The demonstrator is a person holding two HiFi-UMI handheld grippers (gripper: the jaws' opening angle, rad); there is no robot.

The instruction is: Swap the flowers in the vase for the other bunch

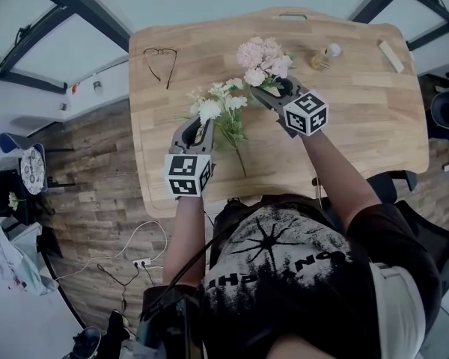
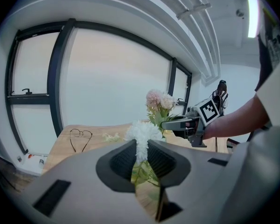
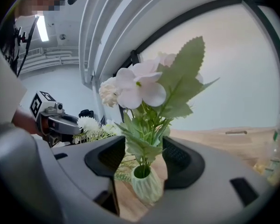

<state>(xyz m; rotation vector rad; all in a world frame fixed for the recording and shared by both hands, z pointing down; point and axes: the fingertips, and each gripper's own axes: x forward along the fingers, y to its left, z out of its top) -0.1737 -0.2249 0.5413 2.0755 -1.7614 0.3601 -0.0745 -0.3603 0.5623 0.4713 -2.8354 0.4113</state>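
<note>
- Nearest the person, the left gripper is closed on the white bunch, with one bloom showing right between its jaws above the wooden table.
- Just beyond and to the right, the right gripper holds its jaws apart on either side of the pink bunch, and its pads are not pressing on it.
- That pink bunch stands upright in a small ribbed green vase on the table.
- Farther back, glasses lie at the left and a small bottle stands at the right.
</note>
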